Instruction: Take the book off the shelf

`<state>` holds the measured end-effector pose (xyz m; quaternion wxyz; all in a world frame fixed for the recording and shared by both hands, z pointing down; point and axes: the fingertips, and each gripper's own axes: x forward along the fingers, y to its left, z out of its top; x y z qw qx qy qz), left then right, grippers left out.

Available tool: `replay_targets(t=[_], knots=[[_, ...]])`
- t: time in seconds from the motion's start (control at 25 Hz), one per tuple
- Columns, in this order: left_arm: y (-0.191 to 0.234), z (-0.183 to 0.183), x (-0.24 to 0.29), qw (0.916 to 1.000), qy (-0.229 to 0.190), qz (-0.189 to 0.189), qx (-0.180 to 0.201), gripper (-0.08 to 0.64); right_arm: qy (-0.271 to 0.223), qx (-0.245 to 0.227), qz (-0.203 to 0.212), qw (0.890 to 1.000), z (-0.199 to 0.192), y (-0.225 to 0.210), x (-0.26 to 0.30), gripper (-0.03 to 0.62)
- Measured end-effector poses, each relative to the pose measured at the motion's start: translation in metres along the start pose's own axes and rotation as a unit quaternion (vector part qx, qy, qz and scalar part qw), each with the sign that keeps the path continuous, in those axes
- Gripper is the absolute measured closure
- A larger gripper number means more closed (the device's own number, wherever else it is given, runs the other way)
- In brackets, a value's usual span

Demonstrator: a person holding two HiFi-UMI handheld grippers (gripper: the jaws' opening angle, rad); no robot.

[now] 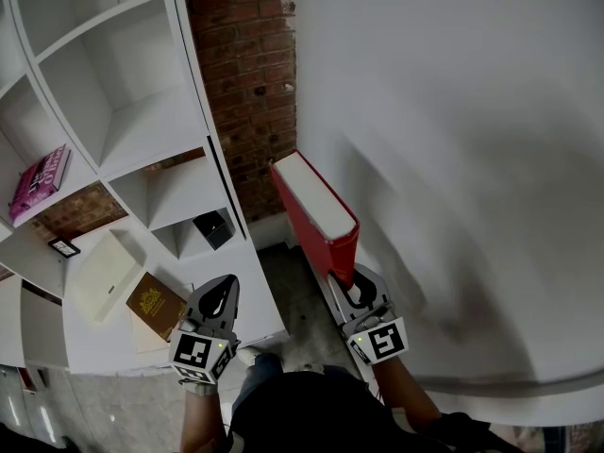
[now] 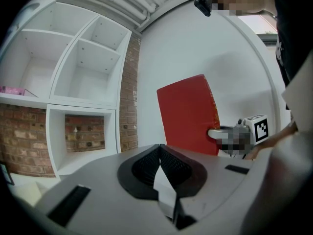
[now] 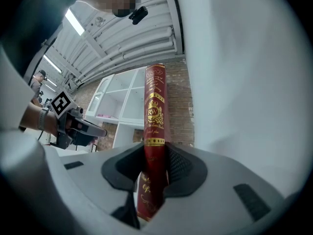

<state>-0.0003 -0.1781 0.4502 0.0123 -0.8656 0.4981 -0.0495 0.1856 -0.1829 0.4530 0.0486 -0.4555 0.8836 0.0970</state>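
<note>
Fingers [image 3: 180, 166] of the right gripper [image 1: 351, 286] are clamped on the lower spine of the red hardback book with gold lettering [image 1: 316, 210]. It stands upright in the air, well clear of the right edge of the white cubby shelf unit [image 1: 142, 159] and near the plain white wall [image 1: 453, 111]. Removal looks done; only carrying it off or setting it down seems left. That hand sits roughly level, tipped slightly up. The left gripper [image 1: 225, 291] points level towards the shelf, jaws together and empty.

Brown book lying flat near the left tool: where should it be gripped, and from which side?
Probably the edge of the brown book nearest the left tool: it lies flat, cover up, so come in level from the person's side and pinch across its thin thickness.
</note>
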Motion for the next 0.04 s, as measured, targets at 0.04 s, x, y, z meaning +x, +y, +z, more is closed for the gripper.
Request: replay_targets(t=[0.04], knots=[[-0.0004, -0.0004, 0.0002, 1.0000, 0.001, 0.001, -0.001, 0.551, 0.000, -0.001, 0.000, 1.000, 0.0002, -0.0004, -0.0002, 0.468]])
